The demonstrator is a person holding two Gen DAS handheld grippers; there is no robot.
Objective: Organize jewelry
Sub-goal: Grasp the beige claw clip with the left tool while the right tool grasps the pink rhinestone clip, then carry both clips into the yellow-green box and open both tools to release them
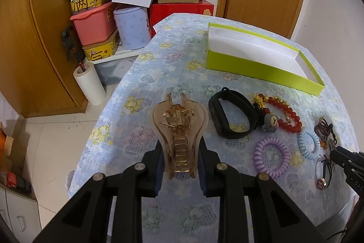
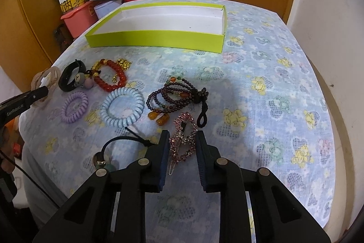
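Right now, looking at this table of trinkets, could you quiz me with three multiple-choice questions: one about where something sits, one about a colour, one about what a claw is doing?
1. Where is the green box?
A. at the table's far side, beyond the jewelry
B. on the floor
C. on top of the red bead bracelet

2. What colours are the two spiral hair ties?
A. red and black
B. purple and light blue
C. both green

3. What is between the left claw's fingers?
A. nothing
B. the black band
C. the translucent hair clip

Answers:
1 A: the box lies on the floral cloth behind all the pieces.
2 B: the coils lie side by side, one purple, one pale blue.
3 C: the left wrist view shows the clip between the pads; whether they press on it is unclear.
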